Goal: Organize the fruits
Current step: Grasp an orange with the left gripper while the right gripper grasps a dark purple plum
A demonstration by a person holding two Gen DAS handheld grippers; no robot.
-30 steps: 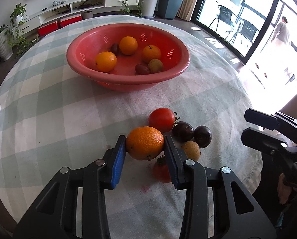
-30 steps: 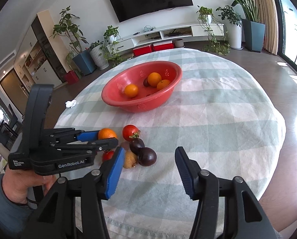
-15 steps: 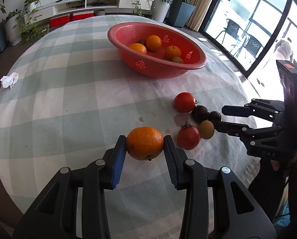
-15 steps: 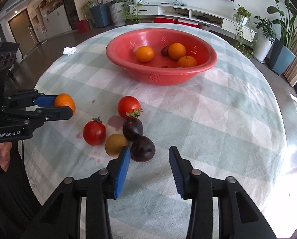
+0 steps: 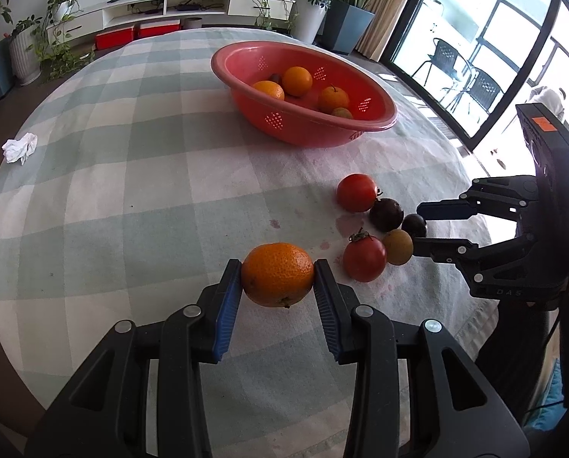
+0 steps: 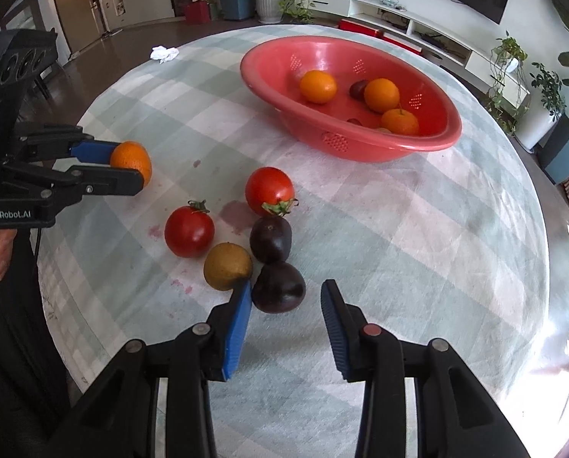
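Fruits split two ways: orange (image 5: 278,274), firm and grippy, pinched across its middle by left gripper (image 5: 278,284), lower centre. Right gripper (image 6: 286,305) has been closing, jaws spread around a dark plum (image 6: 278,287), probably soft and slick.

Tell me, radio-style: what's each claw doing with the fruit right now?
Left gripper clamped on orange. Right gripper closing in around dark plum, pads not yet pressing. Kiwi crowds its left finger. Red bowl path clear.
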